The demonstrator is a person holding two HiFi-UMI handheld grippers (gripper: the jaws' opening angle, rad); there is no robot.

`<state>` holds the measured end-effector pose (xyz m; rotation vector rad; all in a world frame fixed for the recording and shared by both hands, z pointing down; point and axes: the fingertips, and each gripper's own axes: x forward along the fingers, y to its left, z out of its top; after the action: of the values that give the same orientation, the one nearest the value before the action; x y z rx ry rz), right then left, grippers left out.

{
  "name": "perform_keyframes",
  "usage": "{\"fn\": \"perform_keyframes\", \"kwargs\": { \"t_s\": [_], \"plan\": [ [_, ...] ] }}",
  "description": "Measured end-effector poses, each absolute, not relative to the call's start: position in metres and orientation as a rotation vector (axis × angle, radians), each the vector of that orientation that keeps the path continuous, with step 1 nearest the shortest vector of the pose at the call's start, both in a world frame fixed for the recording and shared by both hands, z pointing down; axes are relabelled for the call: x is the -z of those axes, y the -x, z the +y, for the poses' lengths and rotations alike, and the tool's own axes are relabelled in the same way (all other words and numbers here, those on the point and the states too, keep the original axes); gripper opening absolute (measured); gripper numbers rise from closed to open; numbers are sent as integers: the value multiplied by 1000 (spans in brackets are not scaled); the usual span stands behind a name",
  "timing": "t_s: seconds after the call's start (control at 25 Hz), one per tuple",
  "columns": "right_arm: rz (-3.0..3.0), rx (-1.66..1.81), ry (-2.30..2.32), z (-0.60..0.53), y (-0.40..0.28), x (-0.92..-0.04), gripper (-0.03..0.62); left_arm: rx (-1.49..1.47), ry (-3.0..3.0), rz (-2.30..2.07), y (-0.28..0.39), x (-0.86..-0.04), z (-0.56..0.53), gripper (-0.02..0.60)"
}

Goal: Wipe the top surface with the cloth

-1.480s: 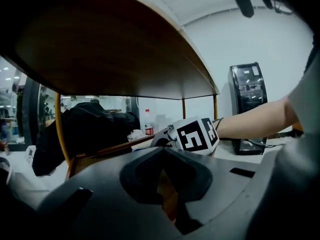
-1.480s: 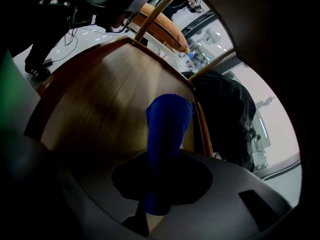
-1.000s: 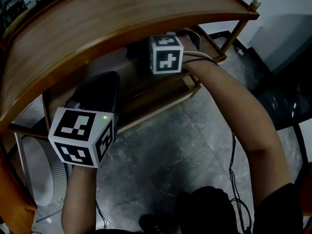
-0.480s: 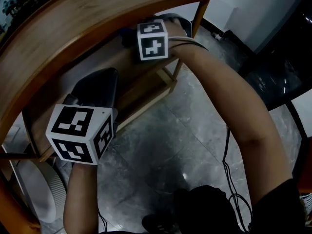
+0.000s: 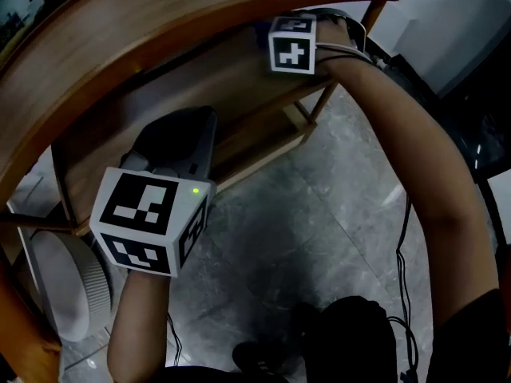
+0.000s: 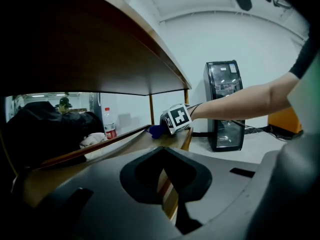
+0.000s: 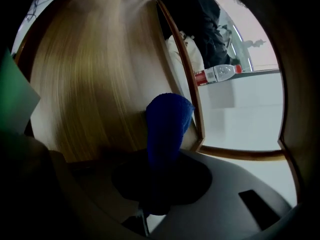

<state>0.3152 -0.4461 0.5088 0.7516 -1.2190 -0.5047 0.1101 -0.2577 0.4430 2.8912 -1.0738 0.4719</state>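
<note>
A blue cloth (image 7: 167, 119) is clamped in my right gripper (image 7: 165, 171) and rests on the pale wooden lower shelf (image 7: 90, 84). In the head view the right gripper's marker cube (image 5: 291, 45) sits under the curved wooden top surface (image 5: 160, 46), at the shelf's right end. From the left gripper view, the cloth (image 6: 156, 130) shows just left of that cube (image 6: 177, 118). My left gripper (image 6: 164, 156) is shut on nothing and hangs at the front edge of the shelf (image 5: 200, 94), low on the left.
A red-labelled bottle (image 6: 107, 124) and a white rag (image 6: 92, 140) lie beyond the shelf. A black glass-front cabinet (image 6: 225, 104) stands on the grey tiled floor (image 5: 319, 230). A white round appliance (image 5: 68, 294) sits at the lower left, near a wooden leg (image 5: 319, 106).
The right gripper with the blue cloth has shifted up and to the right in the head view, while the view itself has moved. The left gripper stays at the lower left.
</note>
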Motion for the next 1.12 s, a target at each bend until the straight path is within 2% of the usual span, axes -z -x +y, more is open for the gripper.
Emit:
{"fn": "perform_keyframes", "kwargs": {
  "t_s": [0.08, 0.16, 0.44, 0.56, 0.68, 0.84, 1.12],
  "plan": [
    [-1253, 552, -733, -448, -296, -509, 63, -467, -2855, -1137, -83, -445, -256, 9],
    [-1365, 685, -699, -448, -242, -510, 63, -475, -2829, -1199, -54, -447, -254, 9],
    [-1946, 1014, -518, -416, 59, -481, 63, -435, -2695, -1410, 51, -445, -245, 9],
    [-2074, 1030, -430, -399, 141, -483, 63, -431, -2661, -1481, 82, -439, -236, 9],
    [-2050, 1062, -355, -393, 183, -502, 63, -462, -2614, -1562, 114, -438, -229, 9],
    [-1987, 1100, -318, -394, 206, -520, 63, -474, -2559, -1625, 142, -443, -223, 9],
    [-1879, 1065, -269, -403, 182, -532, 63, -474, -2566, -1577, 129, -452, -233, 9]
  ]
}}
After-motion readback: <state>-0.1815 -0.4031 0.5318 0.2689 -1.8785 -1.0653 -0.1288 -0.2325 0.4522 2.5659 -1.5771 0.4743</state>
